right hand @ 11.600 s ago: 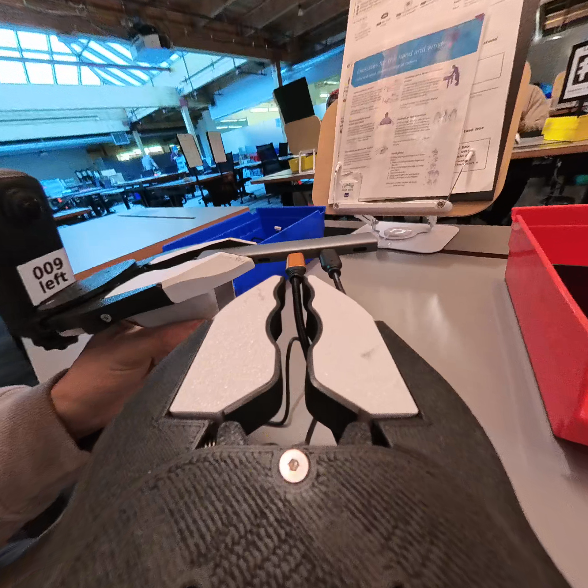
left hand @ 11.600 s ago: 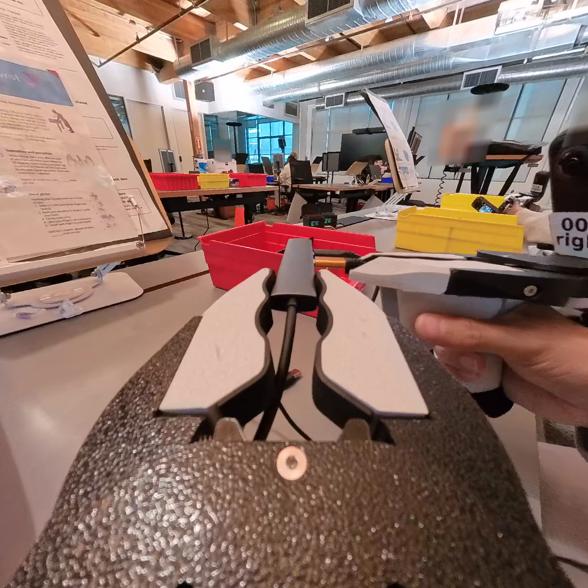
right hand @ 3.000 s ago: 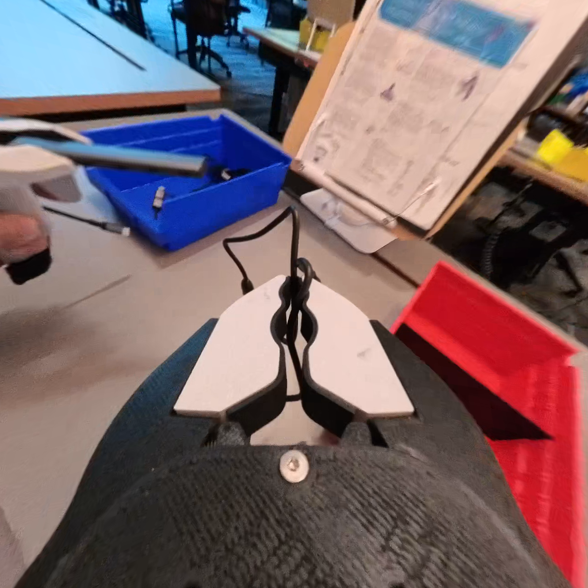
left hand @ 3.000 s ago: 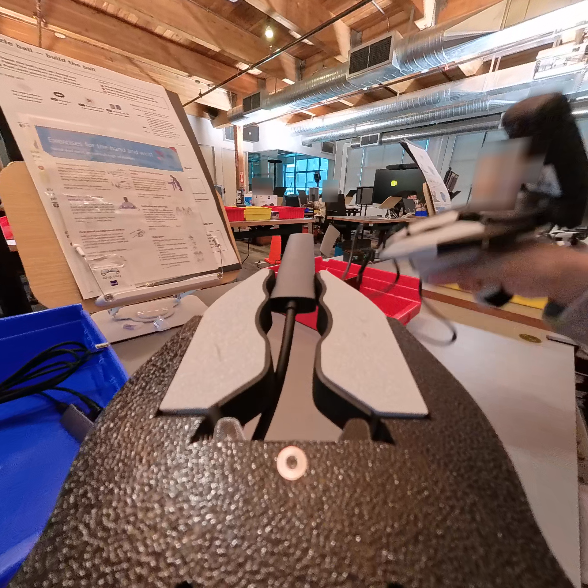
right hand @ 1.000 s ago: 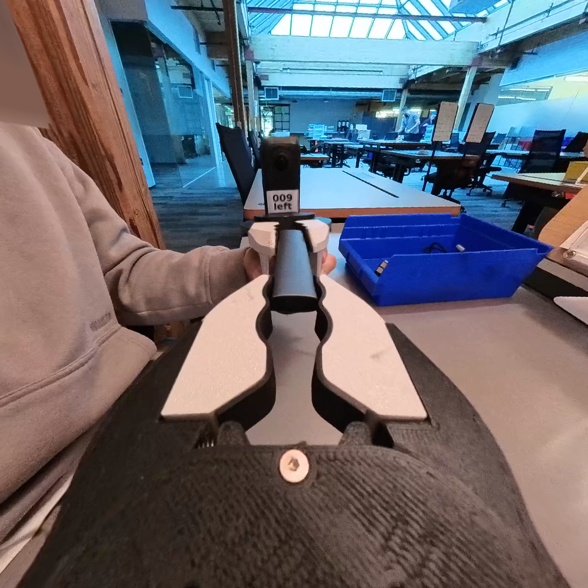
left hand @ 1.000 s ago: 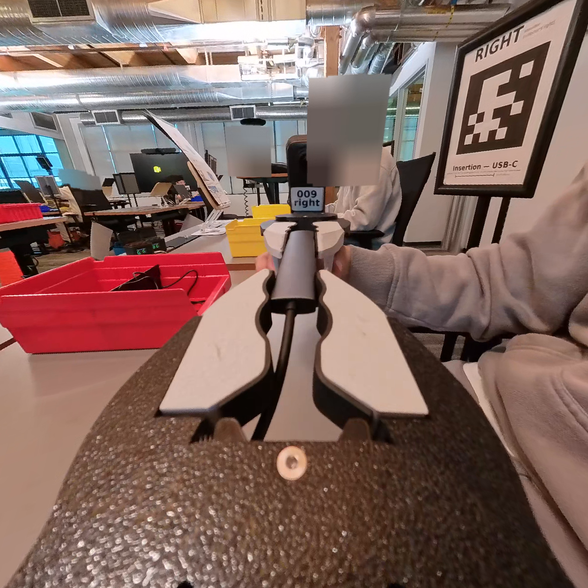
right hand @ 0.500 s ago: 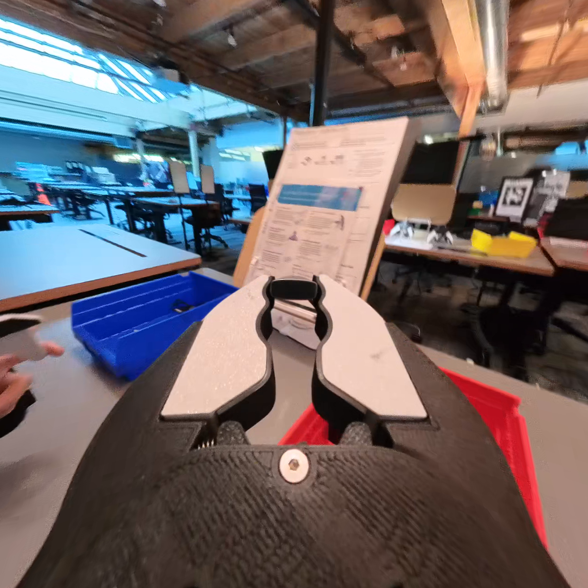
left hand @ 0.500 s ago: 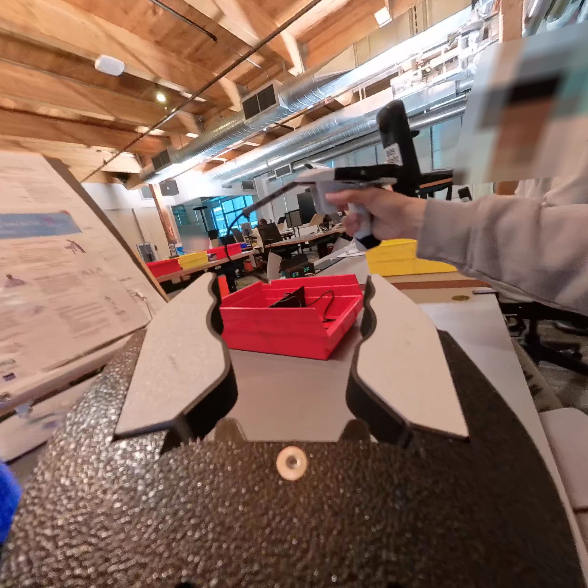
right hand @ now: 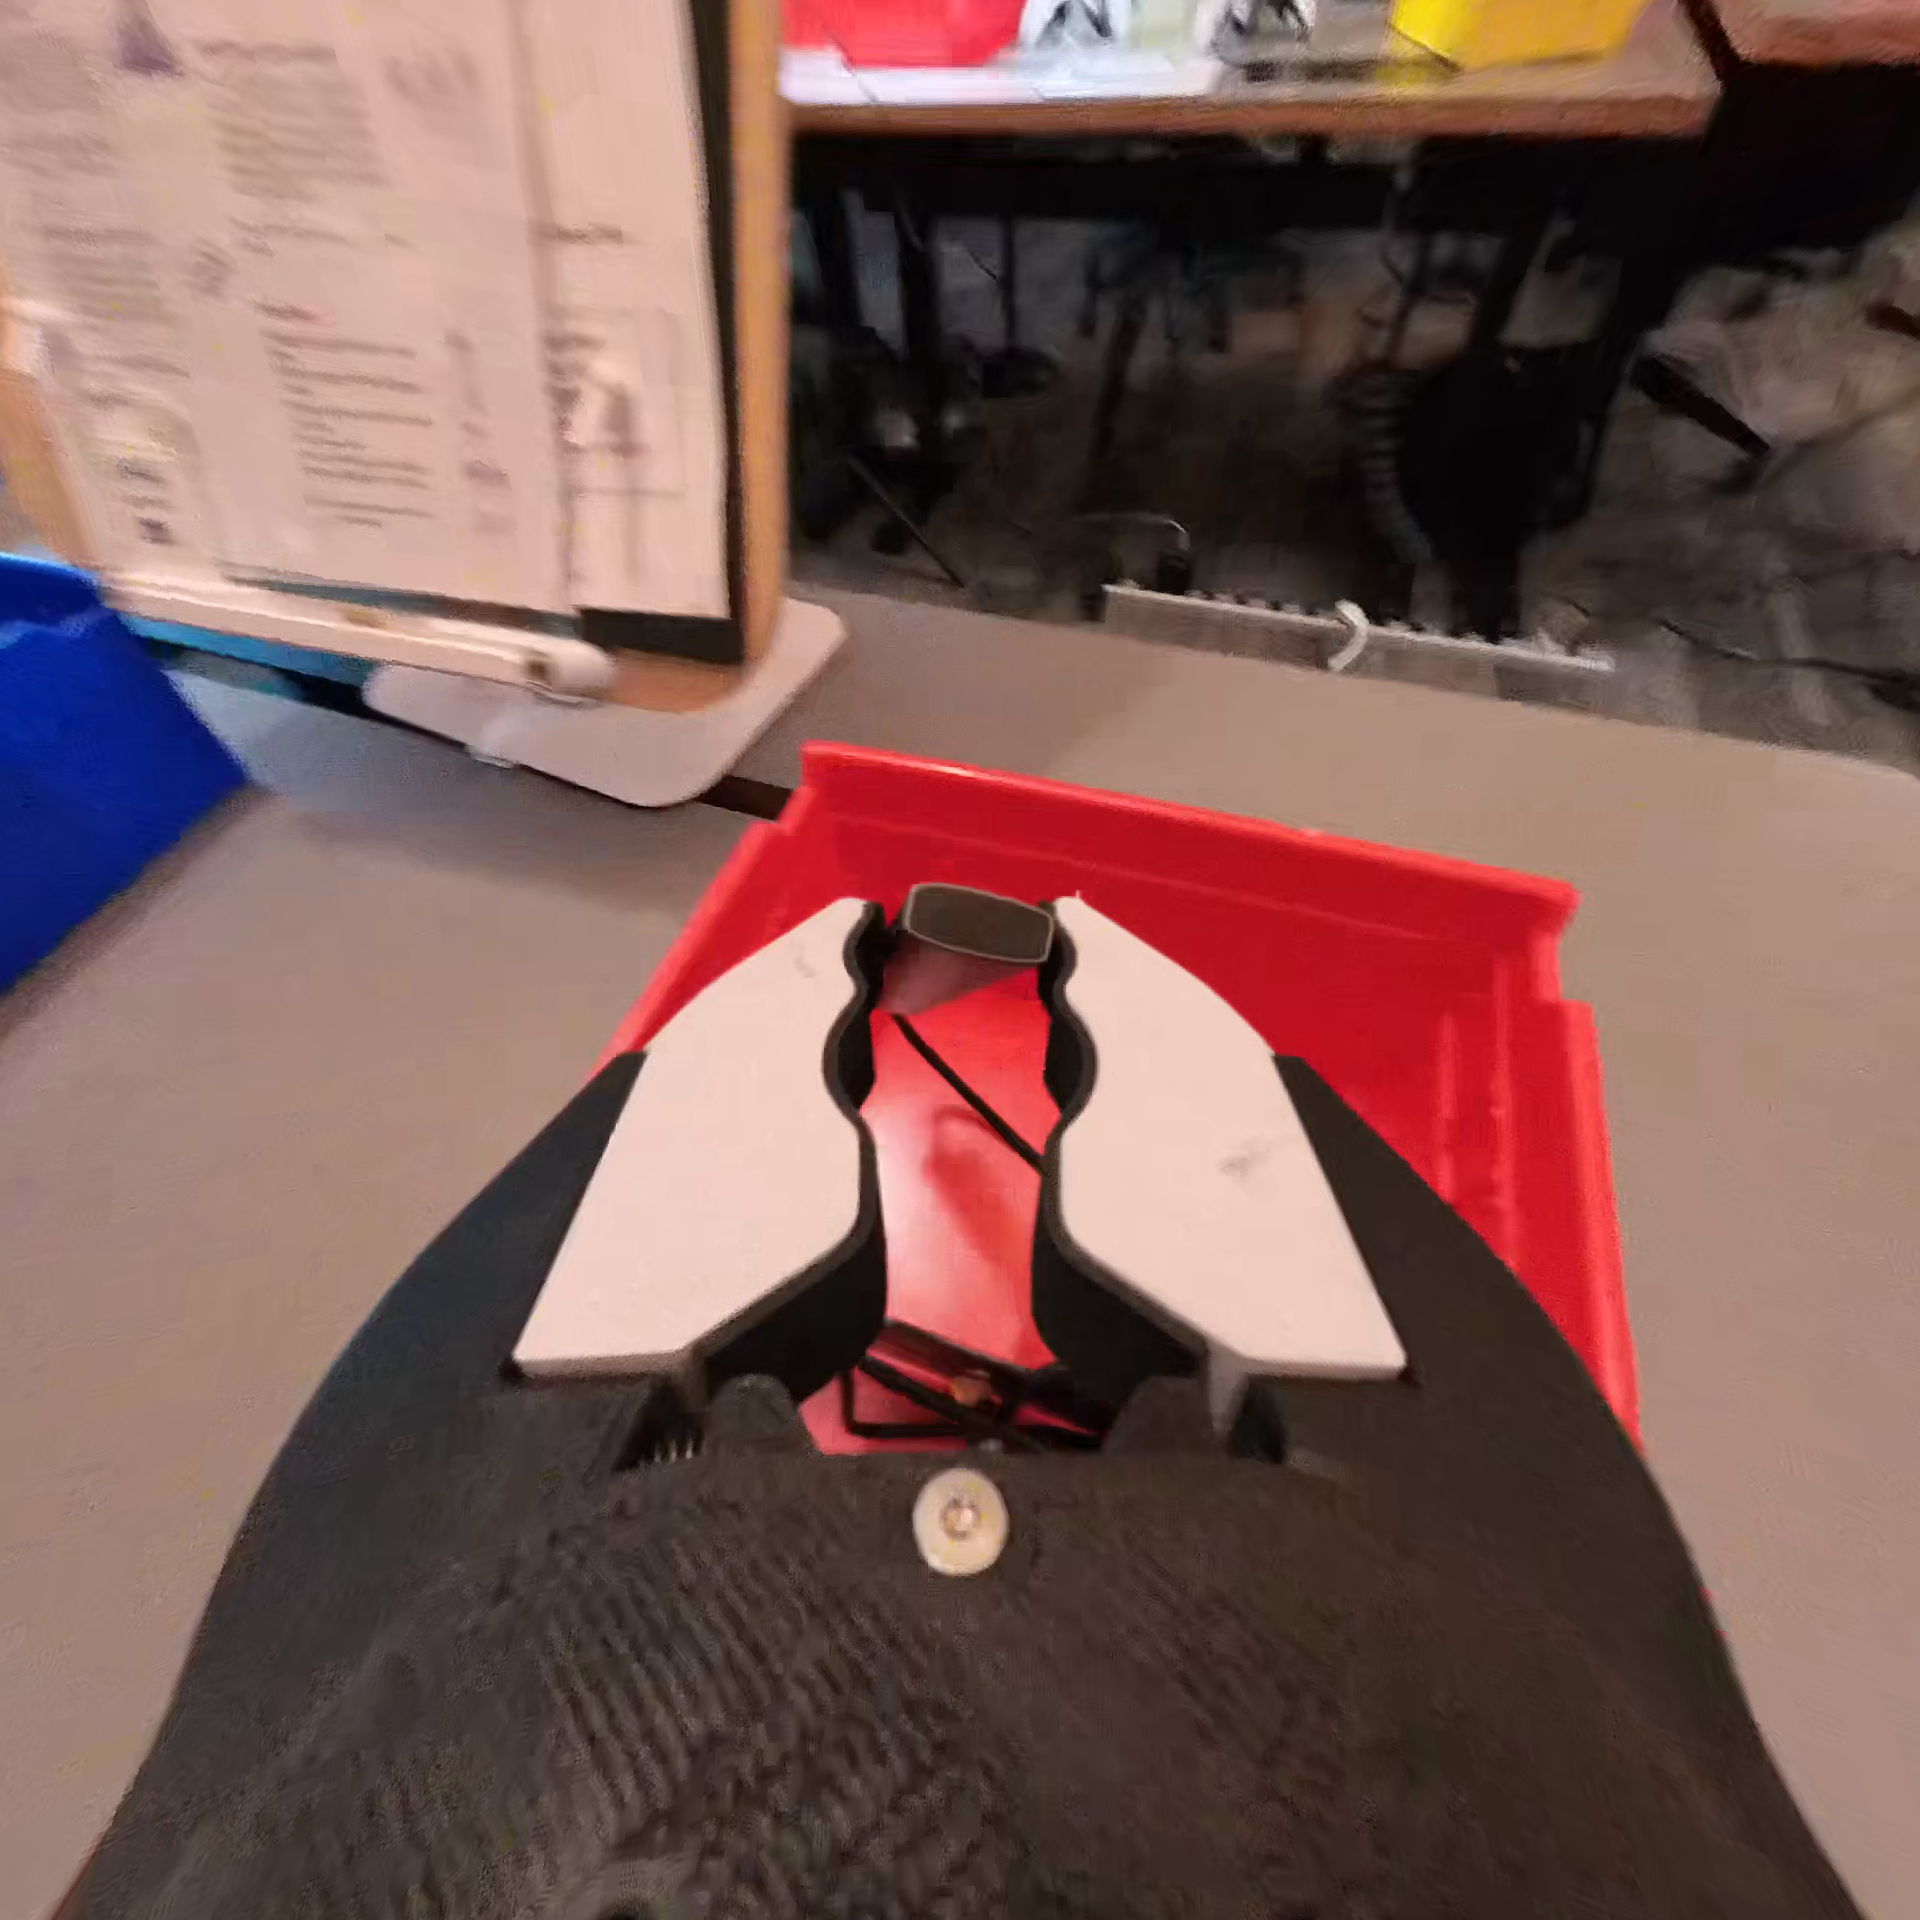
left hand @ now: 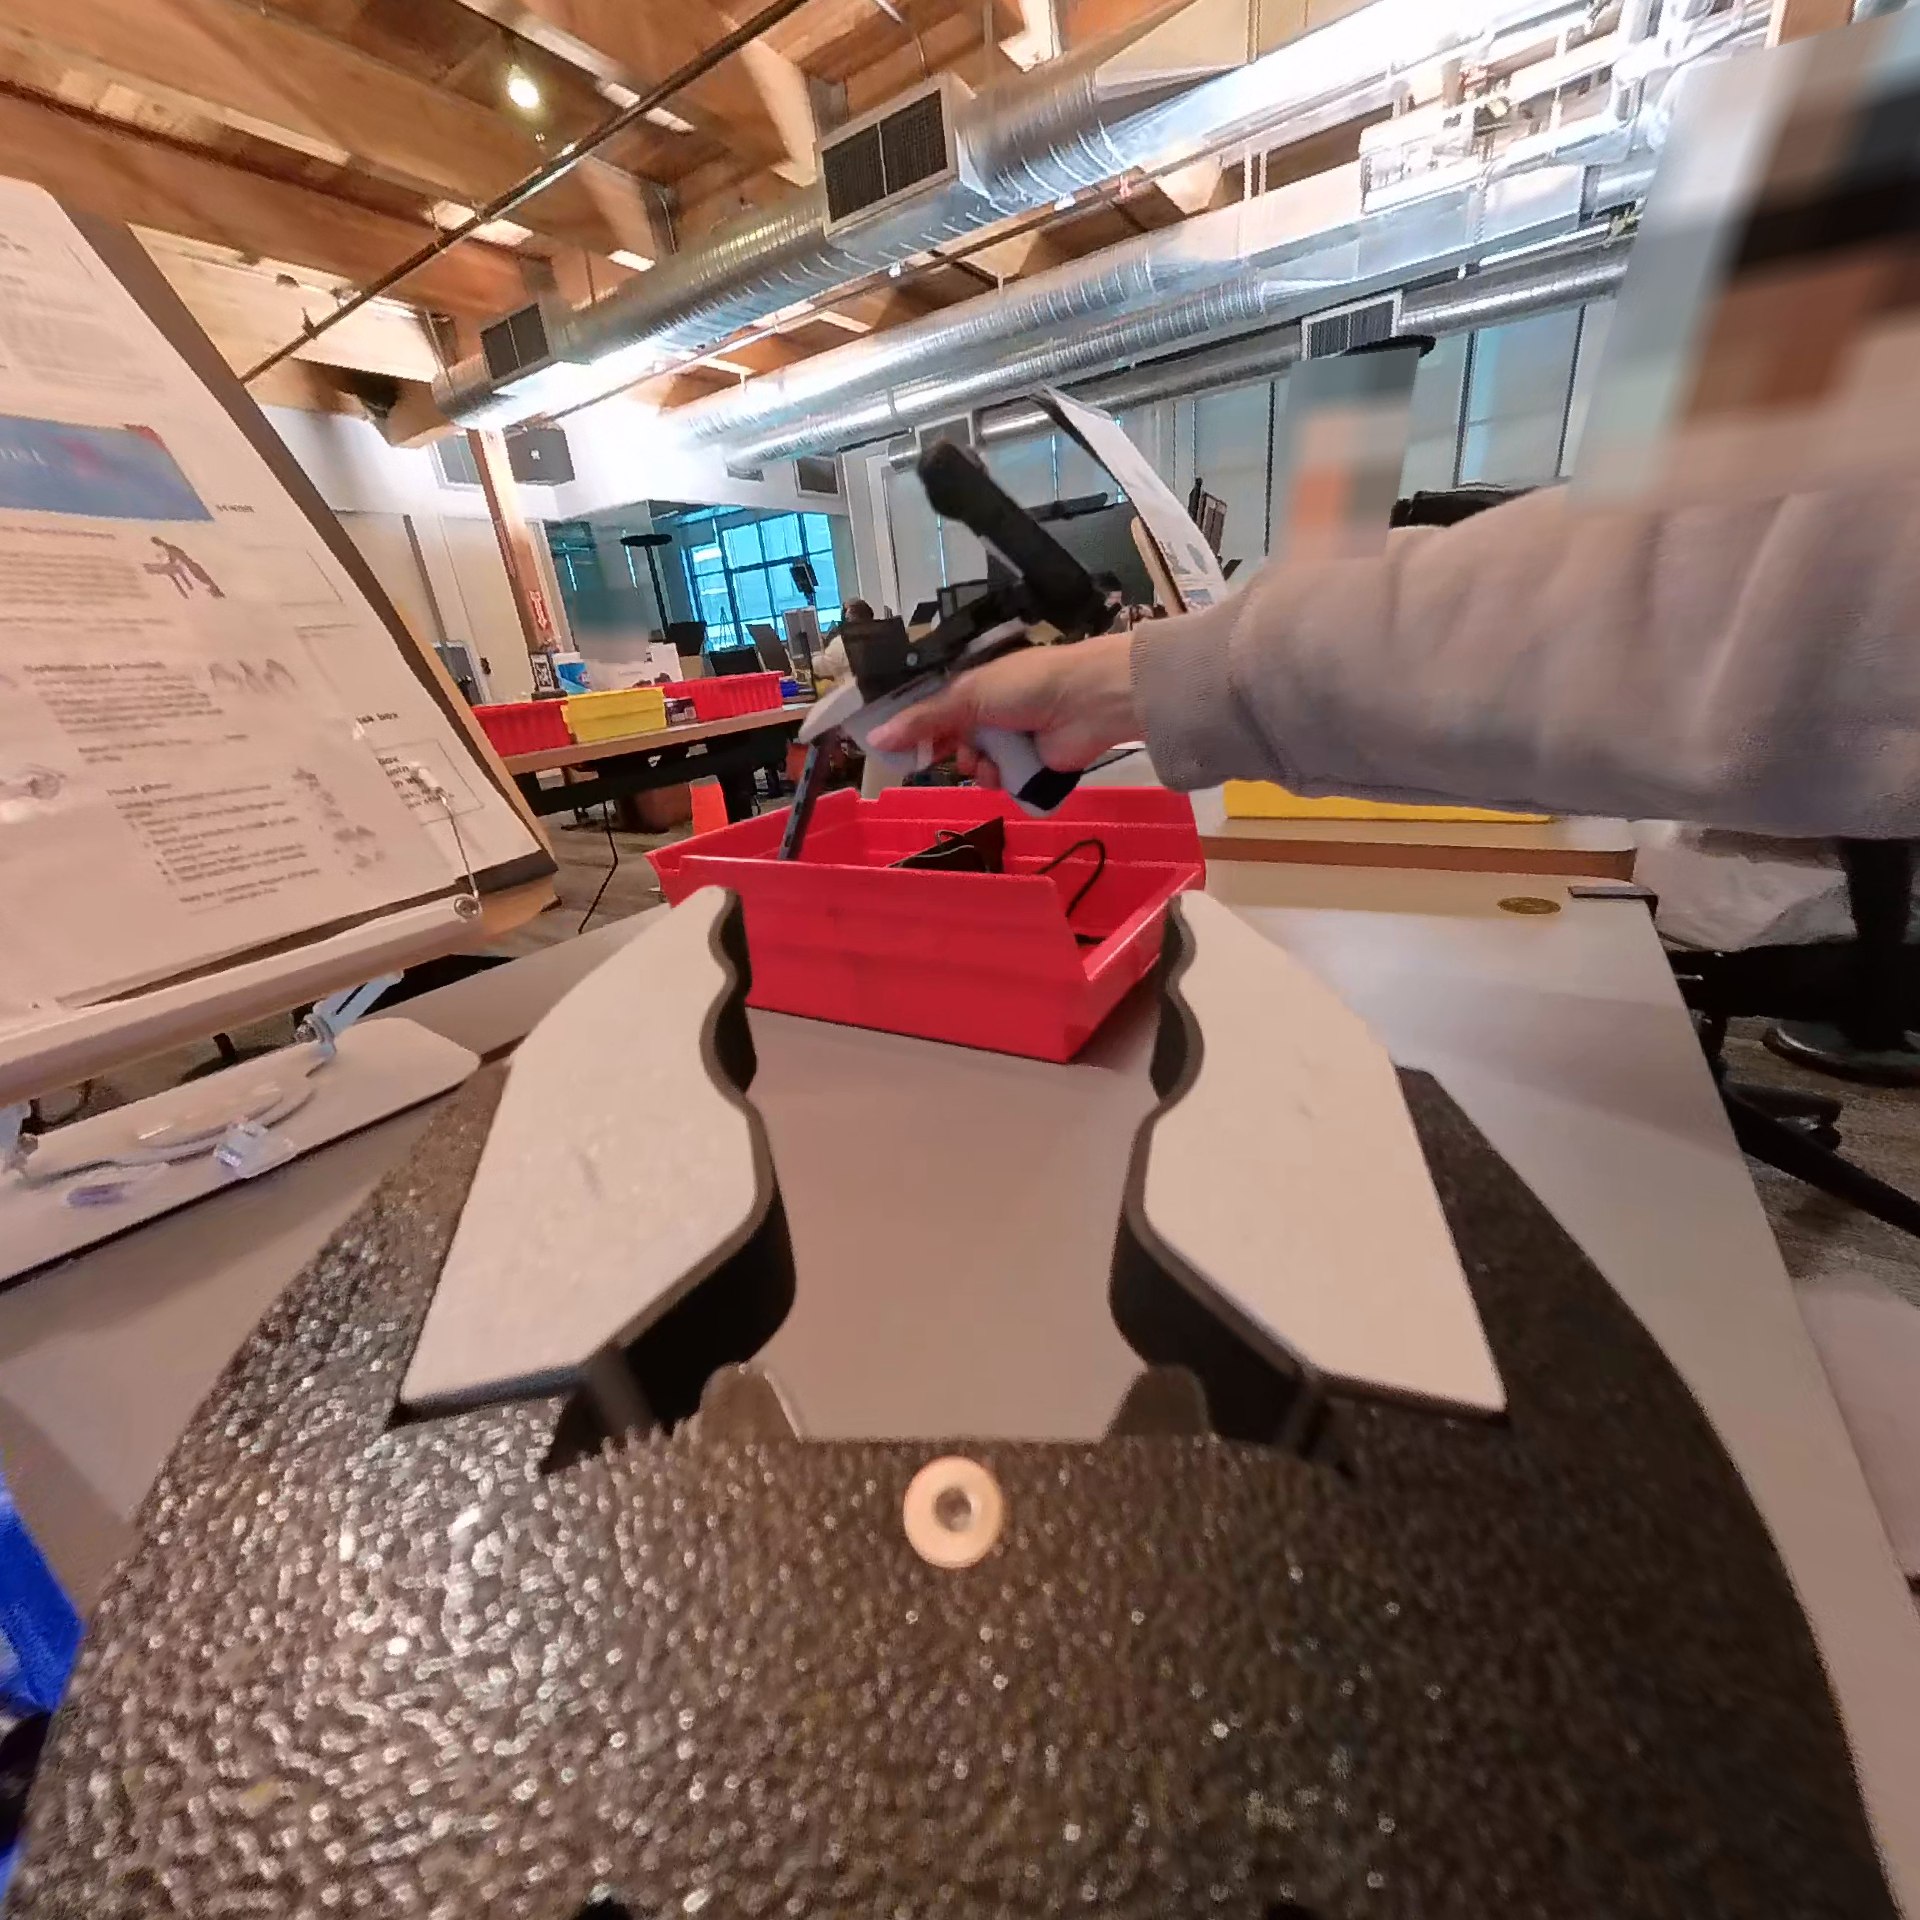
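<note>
Left wrist view: the left gripper has jaws spread, empty, just before the red bin. Right wrist view: the right gripper clamps 1 dark hub above the red bin. Judgement: lower it inside the walls before letting go, cable clear.

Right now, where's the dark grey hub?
In the right wrist view the dark grey hub sits between the right gripper fingertips, tilted down over the red bin. The left wrist view shows it dipping into the bin's far-left corner.
</note>
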The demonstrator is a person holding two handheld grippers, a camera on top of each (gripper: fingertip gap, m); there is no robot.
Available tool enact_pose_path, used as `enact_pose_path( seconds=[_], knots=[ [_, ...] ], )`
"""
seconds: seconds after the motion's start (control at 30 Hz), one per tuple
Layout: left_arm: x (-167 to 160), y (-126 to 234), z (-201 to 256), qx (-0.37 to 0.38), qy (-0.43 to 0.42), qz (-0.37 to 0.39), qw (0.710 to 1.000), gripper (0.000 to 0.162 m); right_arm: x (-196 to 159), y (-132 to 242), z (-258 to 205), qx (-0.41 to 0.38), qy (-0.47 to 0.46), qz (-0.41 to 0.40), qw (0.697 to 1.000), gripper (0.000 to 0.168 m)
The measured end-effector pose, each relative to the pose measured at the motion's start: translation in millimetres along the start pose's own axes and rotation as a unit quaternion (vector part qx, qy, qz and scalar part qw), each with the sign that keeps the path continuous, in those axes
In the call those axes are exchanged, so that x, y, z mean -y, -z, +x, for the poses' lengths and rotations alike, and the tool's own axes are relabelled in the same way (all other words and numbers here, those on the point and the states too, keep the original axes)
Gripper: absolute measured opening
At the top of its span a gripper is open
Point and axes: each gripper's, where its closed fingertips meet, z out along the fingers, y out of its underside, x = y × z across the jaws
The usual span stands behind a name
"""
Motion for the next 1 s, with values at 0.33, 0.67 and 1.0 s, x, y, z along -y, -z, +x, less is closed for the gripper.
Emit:
enact_pose_path(
  seconds=[0.33, 0.67, 1.0],
  knots=[
    [-16, -5, 1, -0.007, 0.02, -0.015, 1.0, 0.073, -49, 20, 82, -0.137, 0.012, -0.122, 0.983, 0.066],
    [-17, -2, -3, -0.001, 0.027, -0.016, 1.0, 0.071, -36, 37, 83, -0.134, 0.069, -0.092, 0.984, 0.022],
    [-17, -5, 4, -0.008, 0.025, -0.02, 0.999, 0.07, -53, 48, 107, -0.253, 0.204, -0.169, 0.931, 0.016]
  ],
)
